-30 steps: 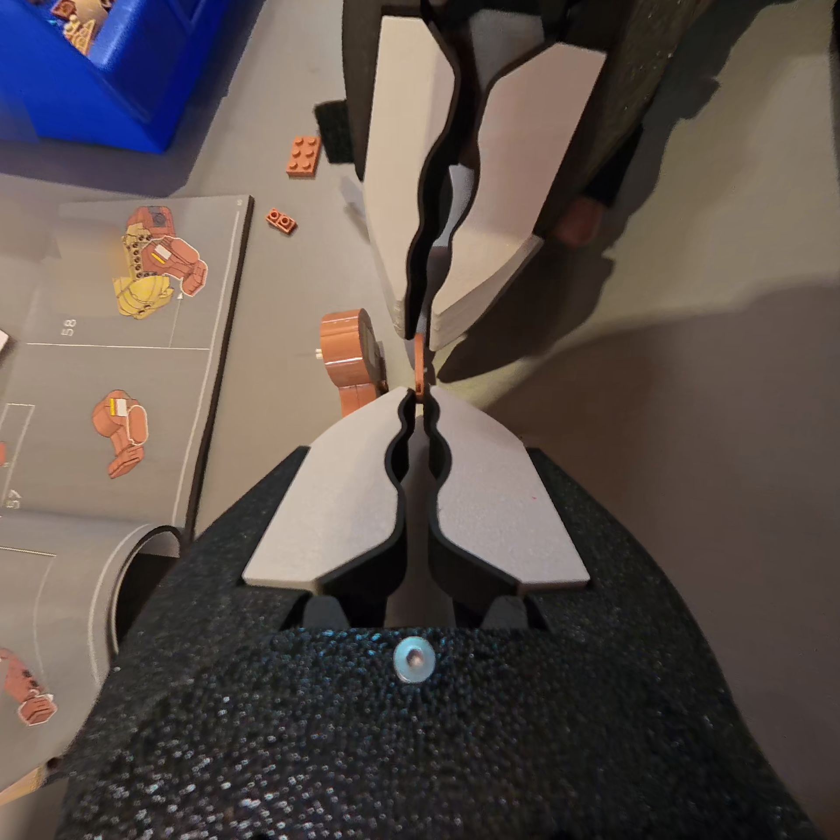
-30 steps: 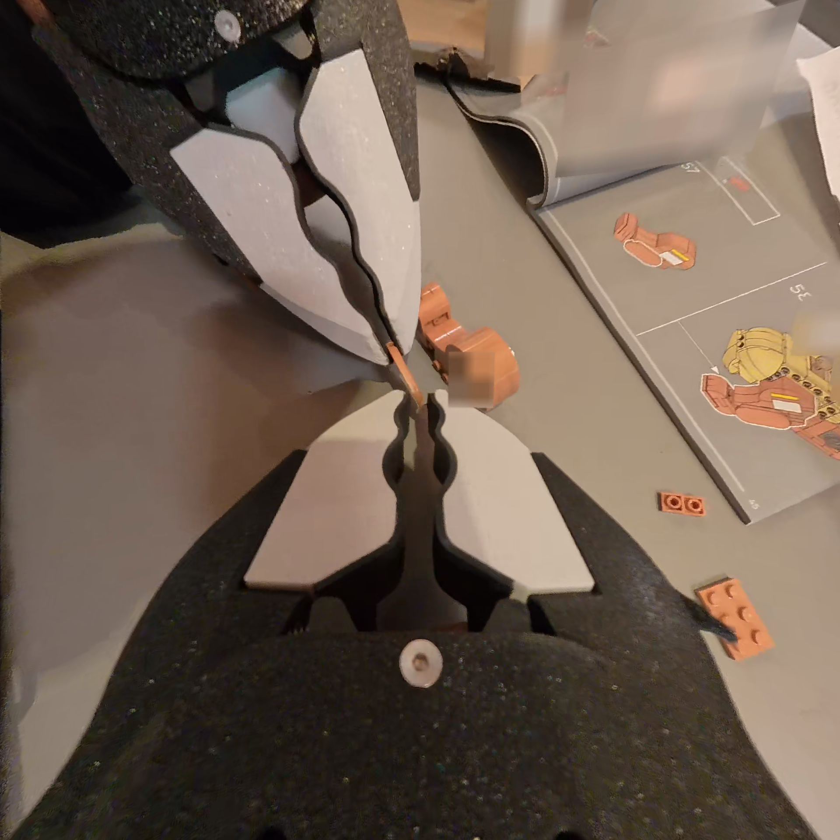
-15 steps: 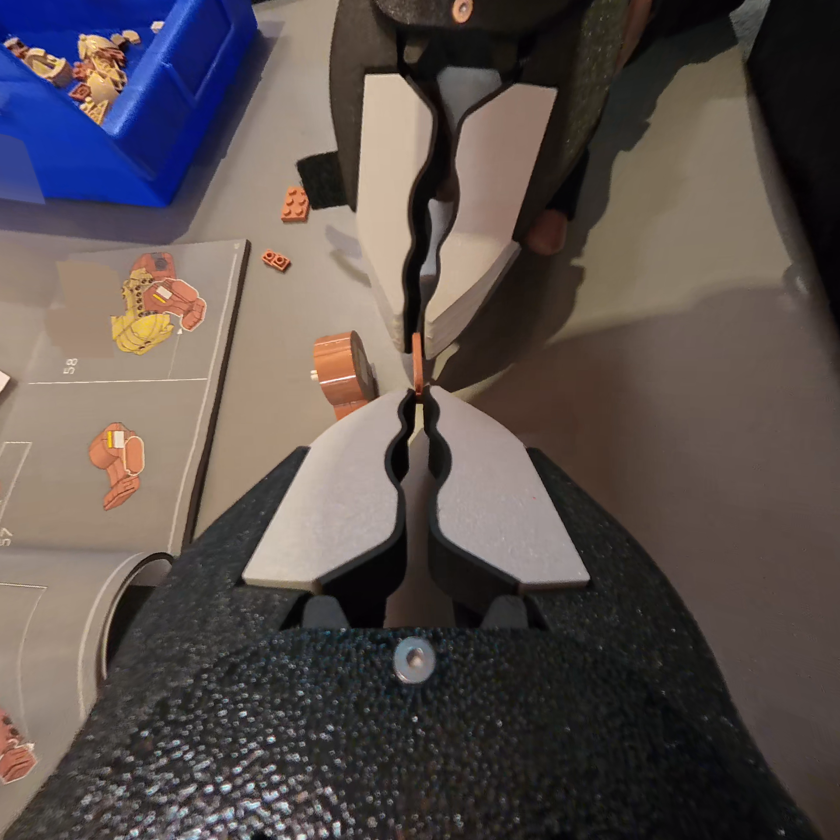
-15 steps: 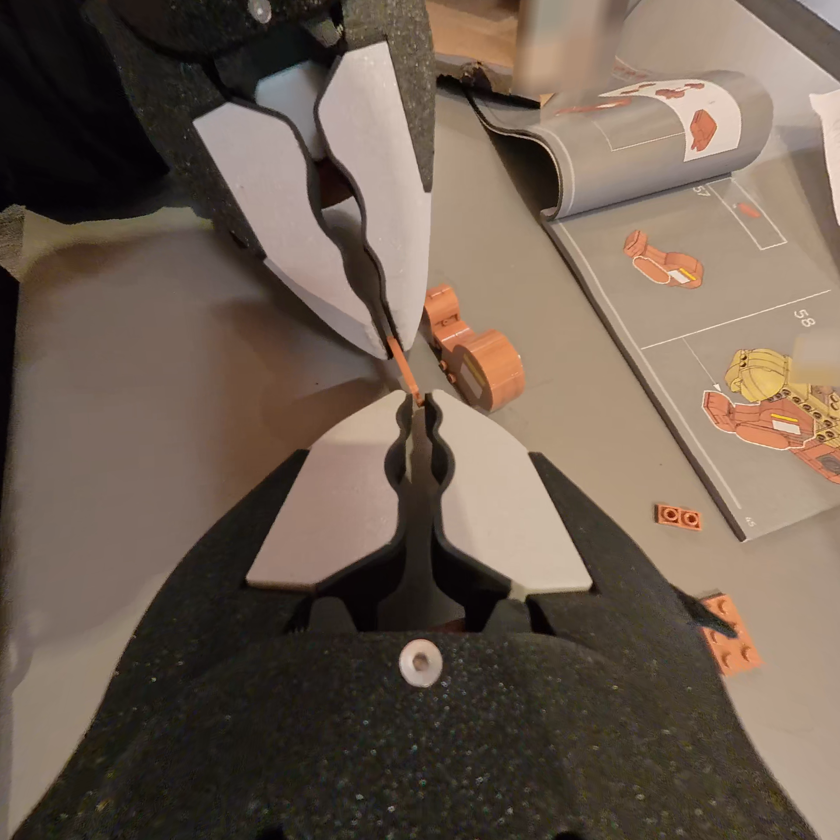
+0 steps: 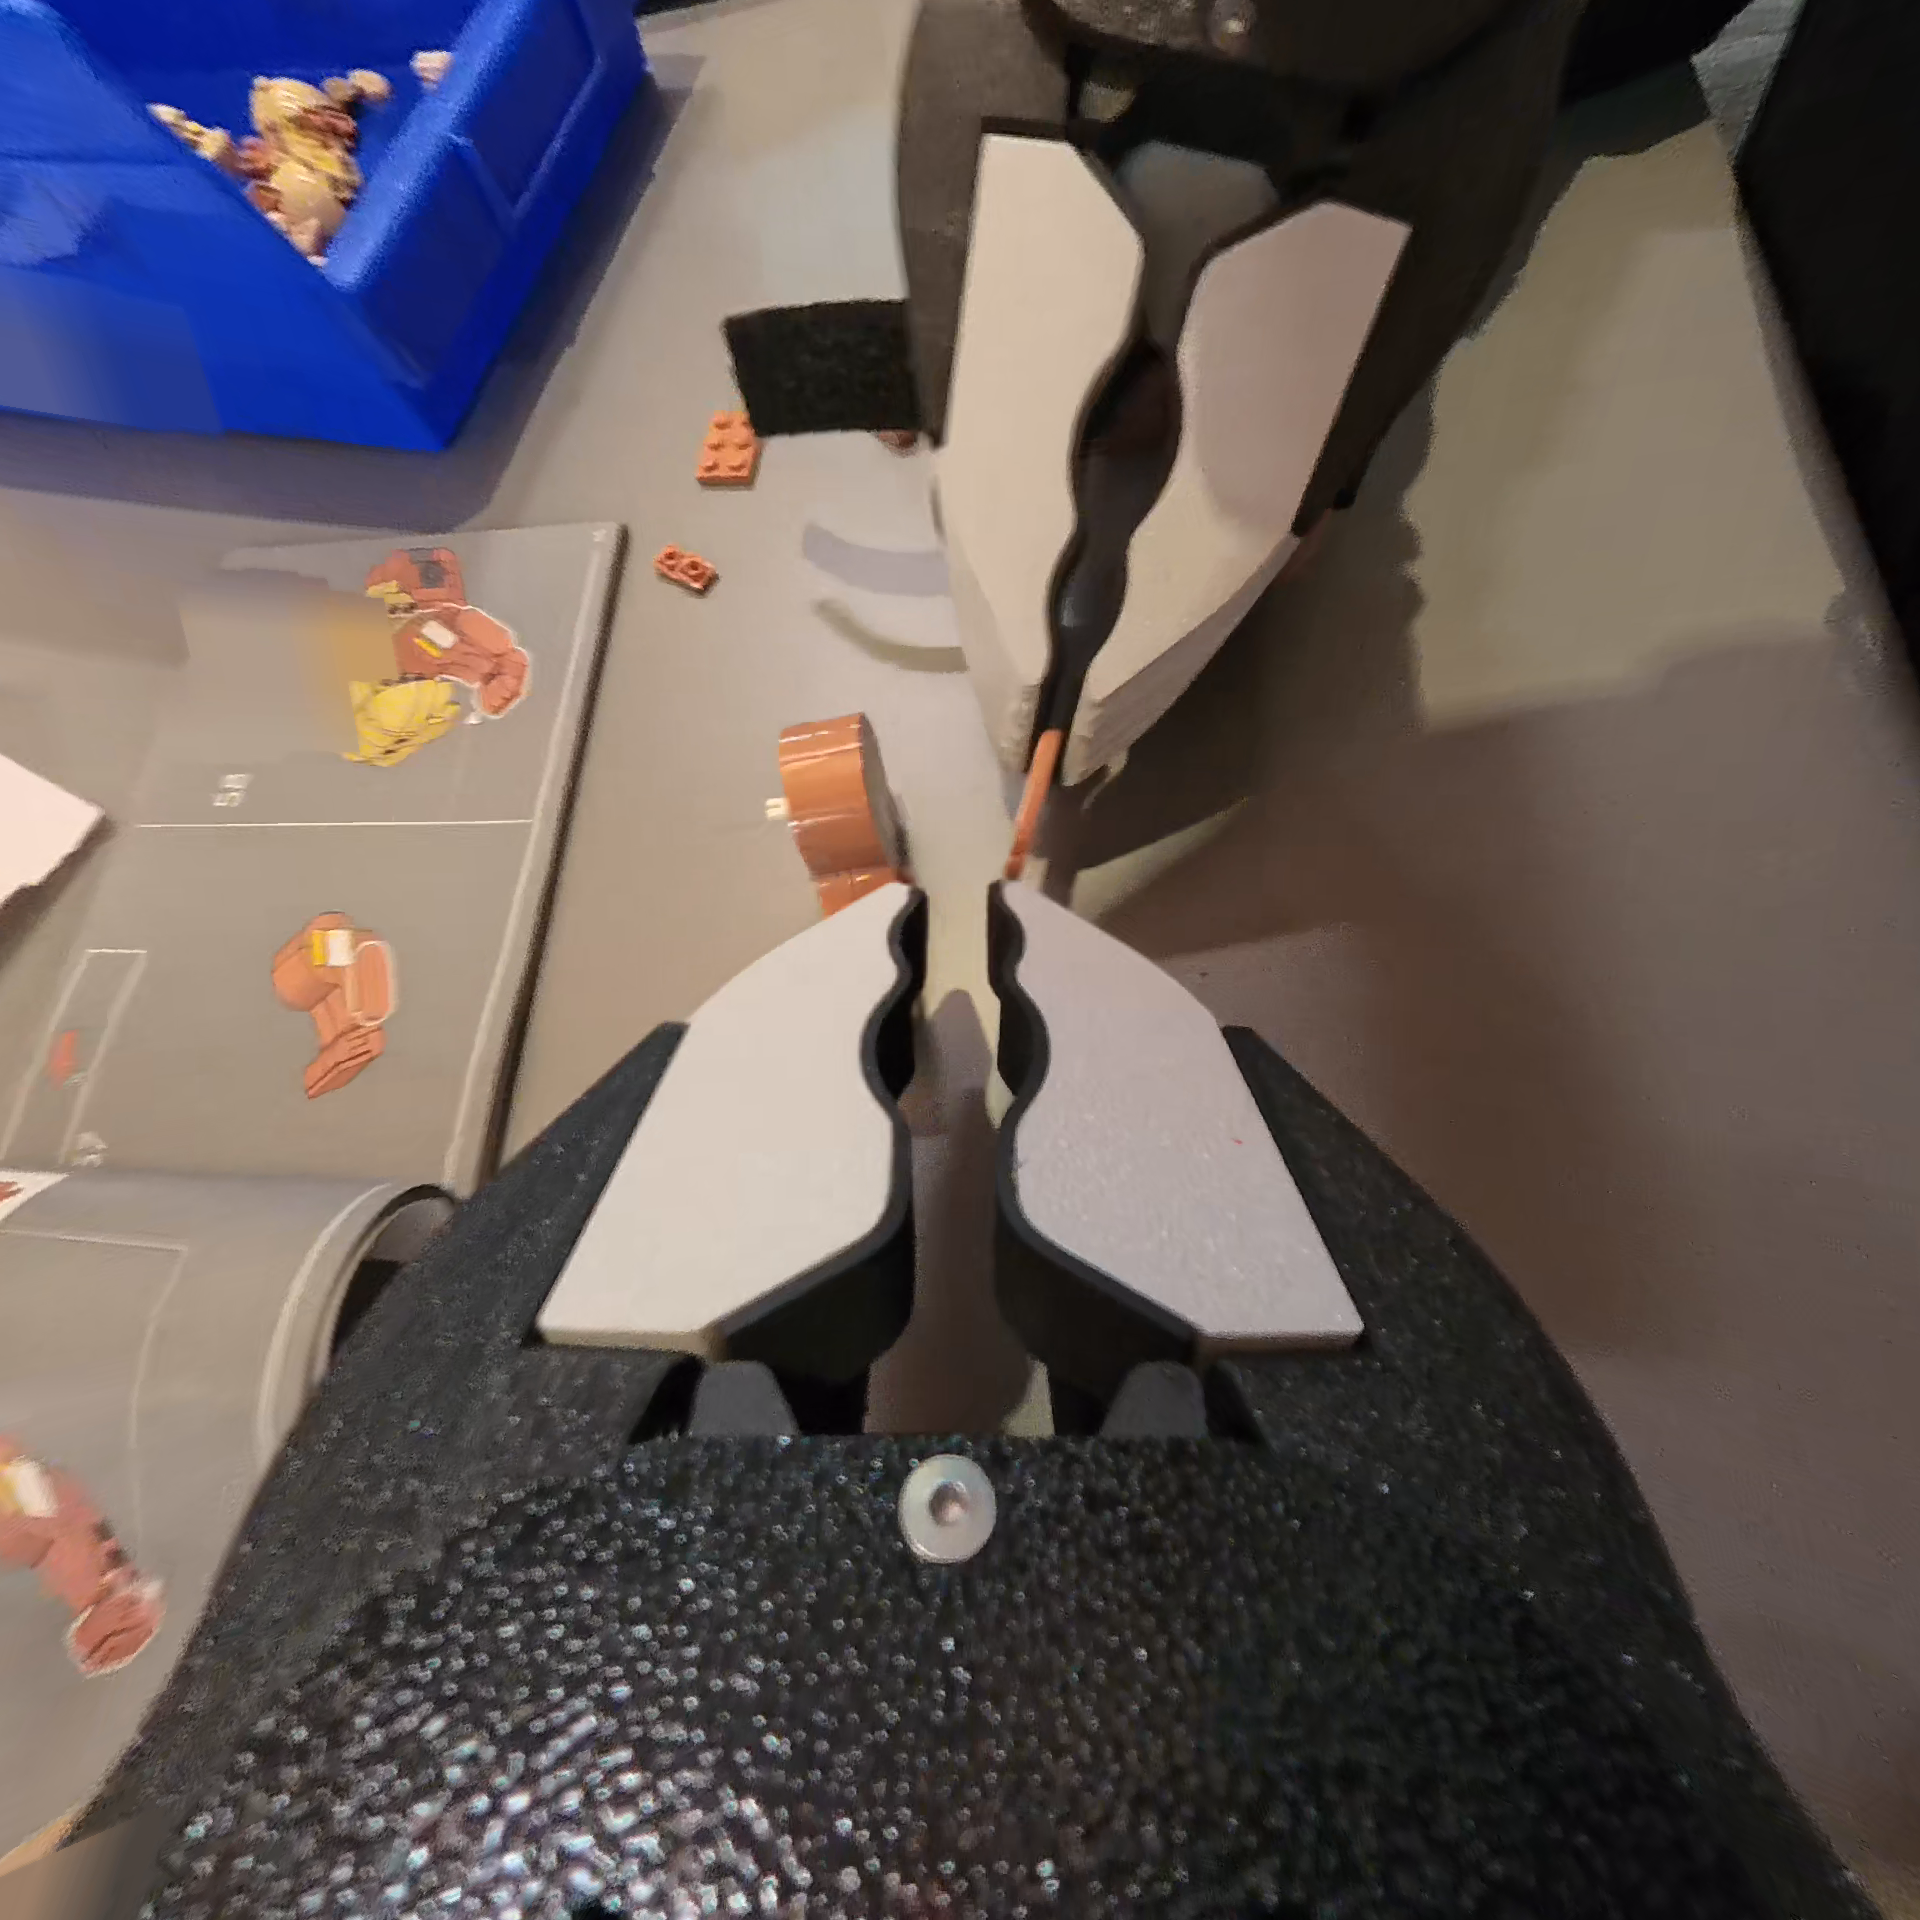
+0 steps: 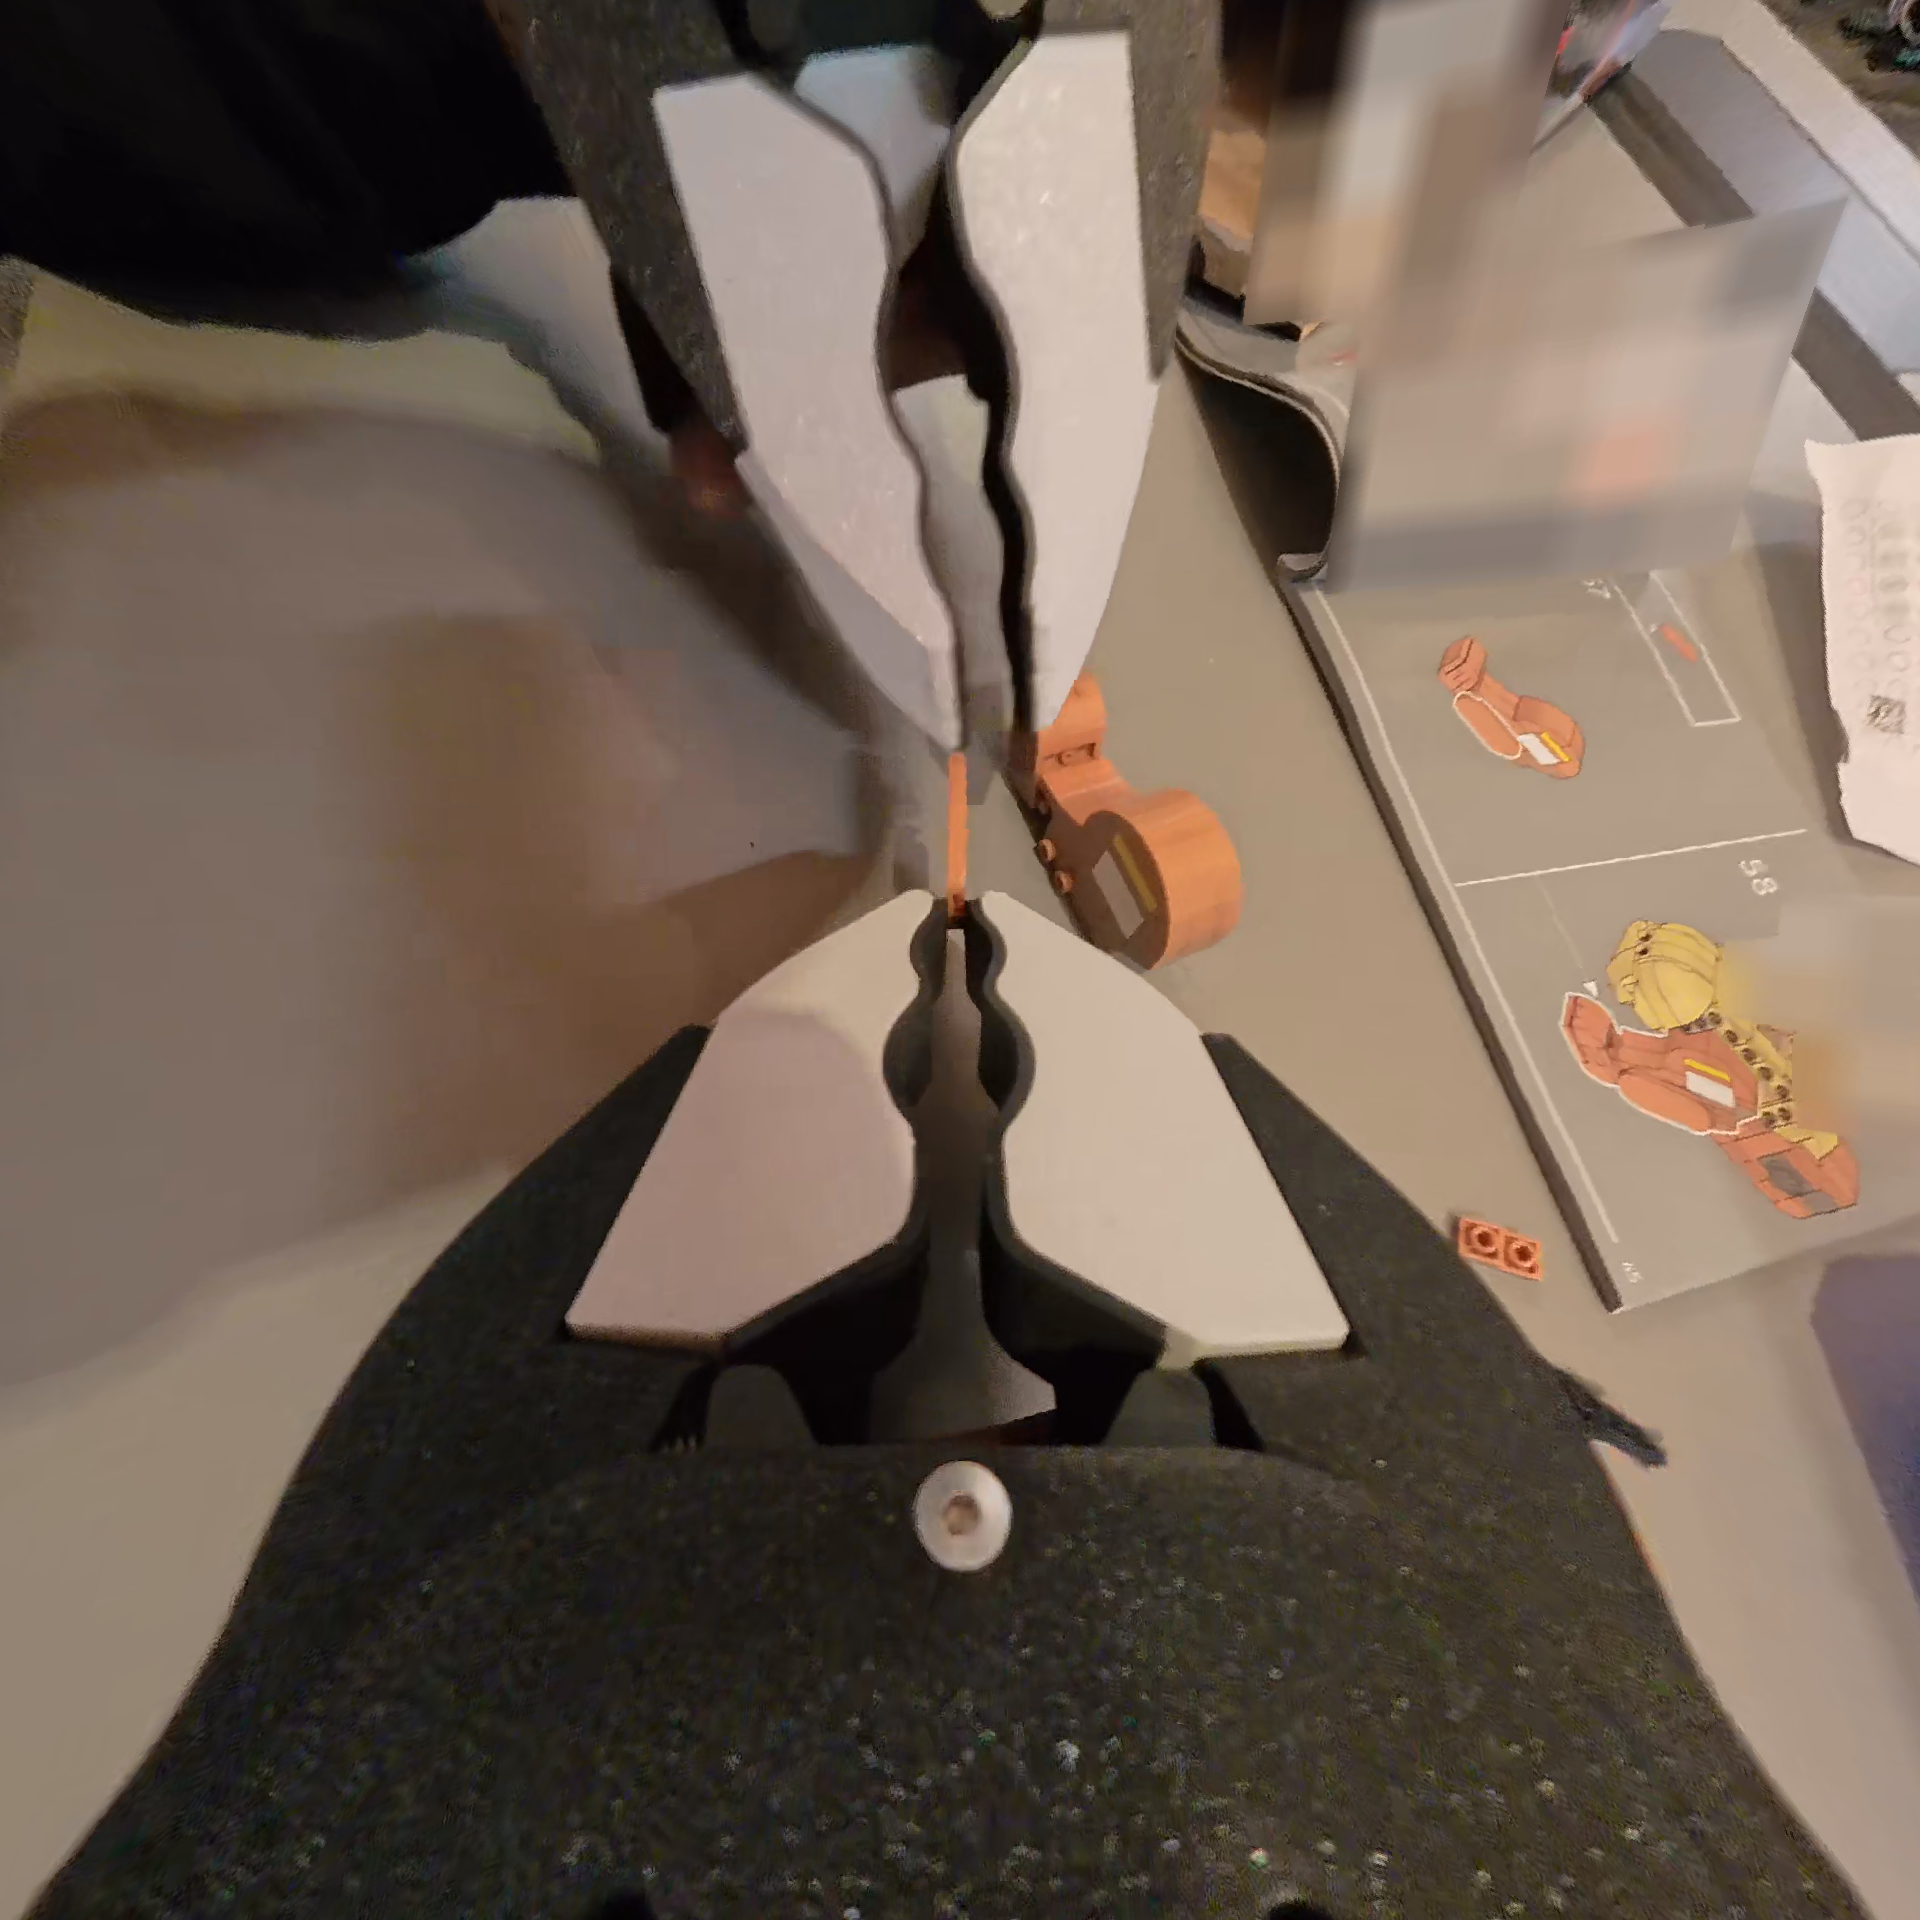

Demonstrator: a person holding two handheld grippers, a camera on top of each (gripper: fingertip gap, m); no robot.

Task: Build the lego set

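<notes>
Rust-brown thin plate (image 6: pixel 957 836), rigid and light (apt to slip), hangs above the table (image 6: pixel 312 727), pinched edgewise by the right gripper (image 6: pixel 958 914); left gripper (image 5: pixel 956 896) jaws stand parted, just beside it.

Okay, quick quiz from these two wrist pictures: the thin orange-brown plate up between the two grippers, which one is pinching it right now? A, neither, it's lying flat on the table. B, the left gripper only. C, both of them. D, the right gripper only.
D: the right gripper has its tips closed on the thin orange-brown plate, while the left gripper stands open with grey table showing between its tips, the plate just beyond them.
</notes>
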